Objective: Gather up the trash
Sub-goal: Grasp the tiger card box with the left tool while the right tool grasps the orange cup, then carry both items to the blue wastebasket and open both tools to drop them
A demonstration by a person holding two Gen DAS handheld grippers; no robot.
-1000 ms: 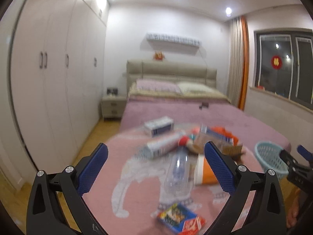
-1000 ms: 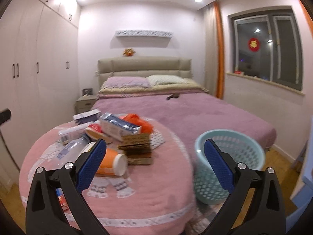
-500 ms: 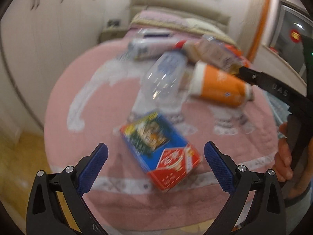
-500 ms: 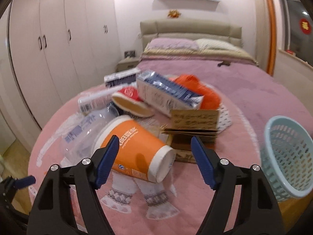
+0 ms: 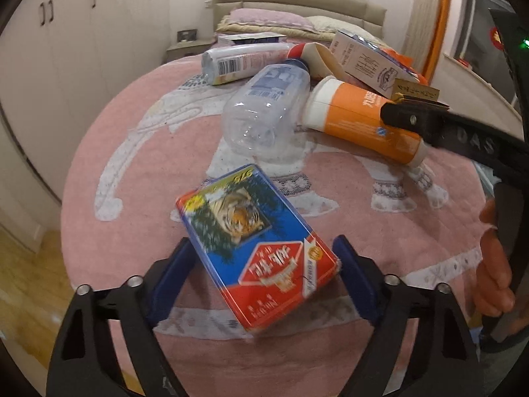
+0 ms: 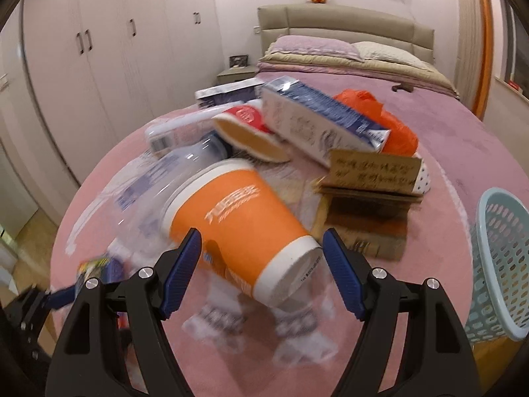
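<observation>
A round table (image 5: 139, 152) under a pink cloth carries the litter in a bedroom, with two hand-held tools working it at once. At left, the left tool (image 5: 261, 278) straddles the near end of a flat red-and-blue tiger box (image 5: 254, 244); its jaws have just been closing in, and the blue pads stand just beside the box's two long sides, though whether they already press on it cannot be told. The box's long axis runs away from the tool, slanting up and to the left, so the grip falls across its narrow width. It lies near the table's front edge, with bare cloth on either side. Further right, the right tool (image 6: 261, 271) has its jaws apart around the white base end of a tipped orange cup (image 6: 238, 225), the pads flanking it with a gap showing; they too have been narrowing. The cup's axis points away and leftward, its mouth end beside a clear bottle (image 5: 267, 112). Cardboard (image 6: 367, 211) crowds the cup's right. At far right, off the table's edge, a pale blue basket (image 6: 499, 264) stands open, likely the destination for both.
</observation>
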